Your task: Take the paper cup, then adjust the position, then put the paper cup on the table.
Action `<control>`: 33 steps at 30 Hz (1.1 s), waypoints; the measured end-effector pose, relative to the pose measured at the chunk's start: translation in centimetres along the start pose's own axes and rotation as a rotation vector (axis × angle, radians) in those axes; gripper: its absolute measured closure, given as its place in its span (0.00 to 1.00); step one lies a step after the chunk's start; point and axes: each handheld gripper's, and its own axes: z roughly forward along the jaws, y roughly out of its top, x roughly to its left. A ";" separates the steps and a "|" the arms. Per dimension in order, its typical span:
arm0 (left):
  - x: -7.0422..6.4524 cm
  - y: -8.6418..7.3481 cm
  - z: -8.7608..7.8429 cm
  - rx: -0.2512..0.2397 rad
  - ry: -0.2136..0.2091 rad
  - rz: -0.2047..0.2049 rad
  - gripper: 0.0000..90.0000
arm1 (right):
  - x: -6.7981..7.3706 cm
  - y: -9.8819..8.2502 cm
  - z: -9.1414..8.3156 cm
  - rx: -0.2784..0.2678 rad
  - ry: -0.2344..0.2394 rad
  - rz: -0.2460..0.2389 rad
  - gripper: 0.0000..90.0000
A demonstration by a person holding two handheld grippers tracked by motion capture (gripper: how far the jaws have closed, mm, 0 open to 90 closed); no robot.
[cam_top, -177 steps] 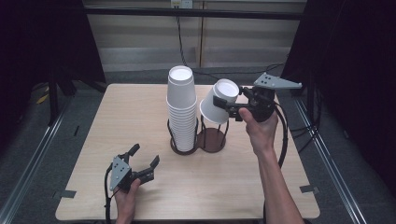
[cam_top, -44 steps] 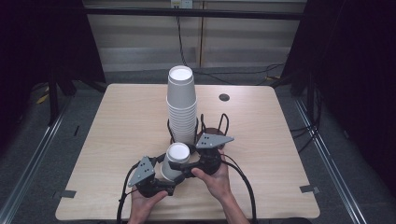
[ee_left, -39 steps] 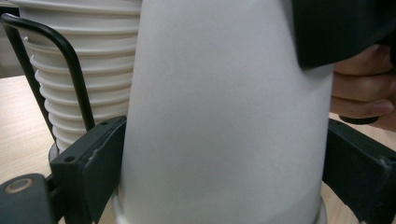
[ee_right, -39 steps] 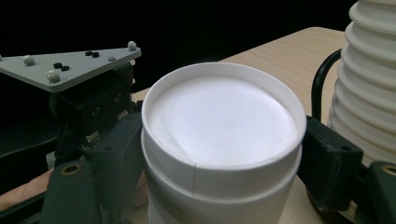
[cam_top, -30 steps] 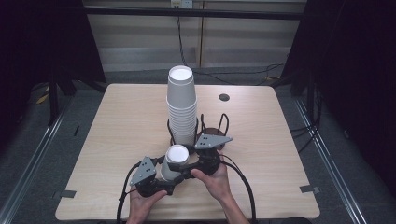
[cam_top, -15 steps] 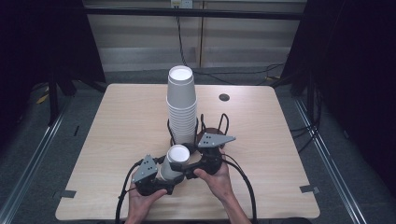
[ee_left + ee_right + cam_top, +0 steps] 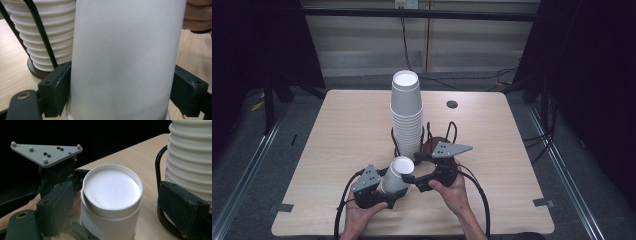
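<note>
From the high view, both hands are low at the near edge of the light wooden table [image 7: 337, 130], and a single white paper cup [image 7: 396, 173] stands upside down between them, base up, just in front of the tall stack of white paper cups [image 7: 407, 115] in its black wire holder [image 7: 451, 131]. The left gripper [image 7: 388, 192] hugs the cup from the left while the right gripper [image 7: 413, 176] sits against its right side. Over to the left gripper view: the cup wall [image 7: 125, 62] rises between the two black jaws, both pads pressed on it low down near the rim, a half-wide grip that has only just tightened slightly on it; the stack [image 7: 47, 32] stands behind at left. Now the right gripper view: we look down on the cup's recessed base [image 7: 111, 188], with one black pad close on its left and the other well off to the right by the stack [image 7: 192, 157], so these jaws stand wide and free of the cup. The cup's long axis runs nearly vertical, mouth down on the table, leaning a touch left. The step looks like a handover, or a steadying before a lift, and doing it well means squeezing gently so the thin wall doesn't buckle, keeping the right jaws clear, and lifting straight up.
</note>
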 end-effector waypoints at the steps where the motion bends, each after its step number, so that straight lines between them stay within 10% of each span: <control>1: 0.0 0.0 0.0 0.000 0.000 0.000 0.17 | 0.0 0.0 0.0 0.000 0.000 0.000 0.14; 16: 0.1 0.6 0.2 0.123 -0.014 0.050 0.17 | 0.0 -0.6 -1.6 0.082 -0.013 -0.051 0.15; 33: -0.2 1.1 0.5 0.251 -0.032 0.105 0.17 | -0.3 -0.9 -1.4 0.320 0.043 -0.112 0.15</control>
